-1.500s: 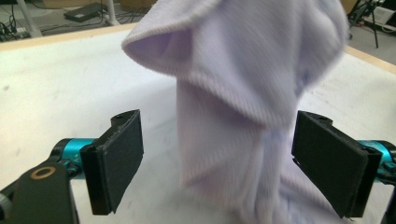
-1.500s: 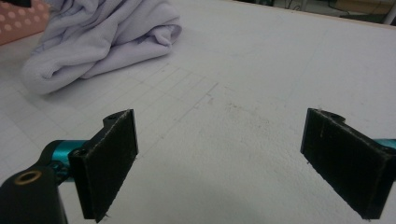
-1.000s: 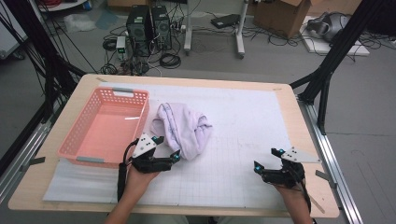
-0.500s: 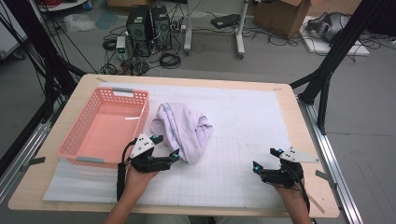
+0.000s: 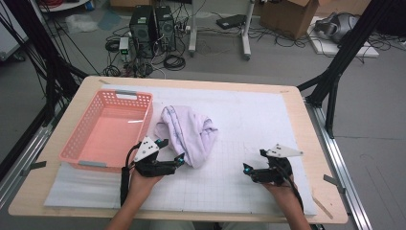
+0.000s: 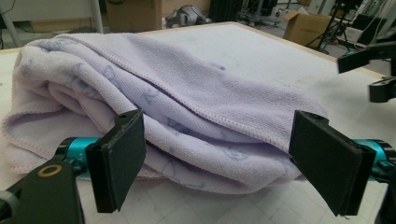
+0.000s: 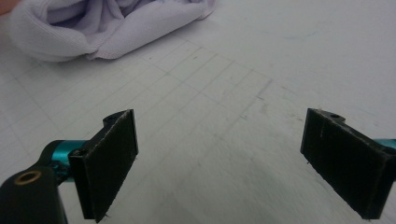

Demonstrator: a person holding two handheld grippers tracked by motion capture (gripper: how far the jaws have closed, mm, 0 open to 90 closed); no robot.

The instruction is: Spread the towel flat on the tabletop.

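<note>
- High view: no brand, label or readable writing shows anywhere; the white mat carries only a faint grid. Your left gripper sits near the table's near edge, forearm coming straight up from the bottom, jaws spread and pointing at the near end of the crumpled lavender towel, right beside it. The towel lies bunched on the mat just right of the pink plastic basket. Your right gripper rests low on the mat, well apart from the towel, jaws pointing left toward it, grey plate on top.
- Left gripper view: your jaws stand wide apart, released, with the towel between and just beyond the pads. Its hemmed edges are folded over one another; a faint bluish print shows on the cloth, too blurred to read. Your other gripper shows at the far right.
- Right gripper view: your jaws are also spread, holding nothing, over bare gridded mat. The towel's rumpled end lies ahead at upper left, clear of the pads.
</note>
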